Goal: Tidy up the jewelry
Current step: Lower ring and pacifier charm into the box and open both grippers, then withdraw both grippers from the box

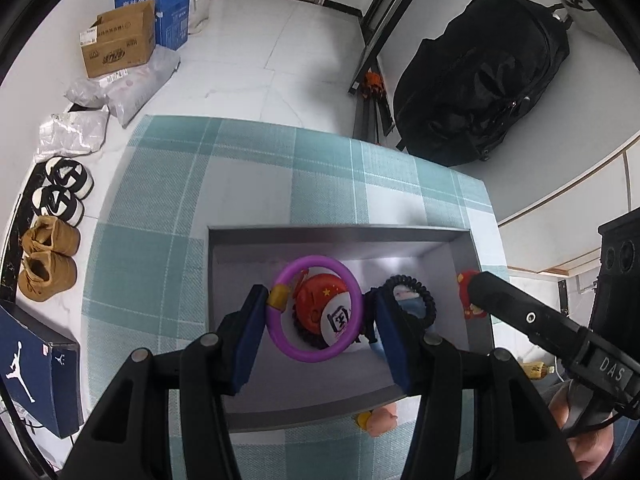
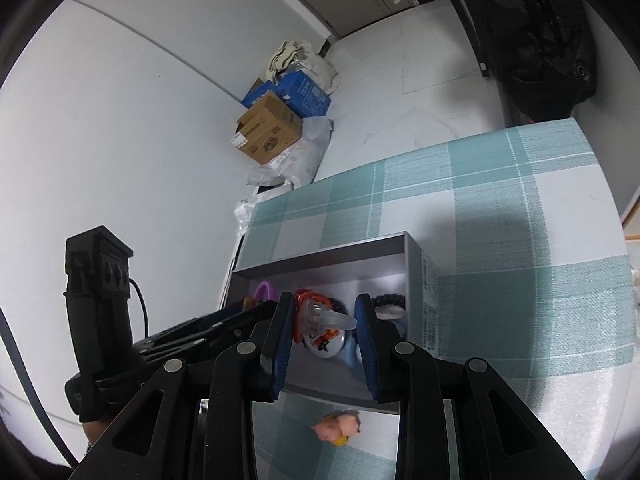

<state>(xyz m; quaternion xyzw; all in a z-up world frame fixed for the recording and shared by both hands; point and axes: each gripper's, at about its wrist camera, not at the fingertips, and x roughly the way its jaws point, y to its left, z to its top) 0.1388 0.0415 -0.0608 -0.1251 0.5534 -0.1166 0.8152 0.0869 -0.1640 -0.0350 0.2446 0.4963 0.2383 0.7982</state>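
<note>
A: While both tongs hang over the grey open-topped rectangular box (image 1: 340,236), what's the left tongs (image 1: 320,320) doing?

B: Left wrist view: blue pads part way apart, with the purple plastic ring with a yellow clasp (image 1: 310,354) between them. The left pad sits right at the yellow clasp; can't tell if the pads actually press on the ring.

A: Right tongs (image 2: 322,328)?

B: Right wrist view: pads narrower, clamped on a small clear plastic trinket with an orange rim (image 2: 320,316), held above the box contents.

A: Where's the jewelry?

B: Inside the box: the purple ring, a red and white round ornament with small yellow stars (image 1: 324,308) showing through the ring, a black coiled hair tie (image 1: 412,292) to the right, something pale blue under it. A red bit (image 1: 466,292) sits at the box's right wall, just beside the right tool's black finger.

A: Anything outside the box?

B: A small pink figure with a yellow part (image 2: 338,426) lies on the surface just in front of the box's near wall, apart from it.

A: Surface?

B: Teal and white plaid cloth (image 1: 248,168); the box rests on it. Floor clutter to the left: brown cardboard carton (image 1: 120,44), tan shoes (image 1: 48,268). Black backpack (image 1: 480,76) far right.
</note>
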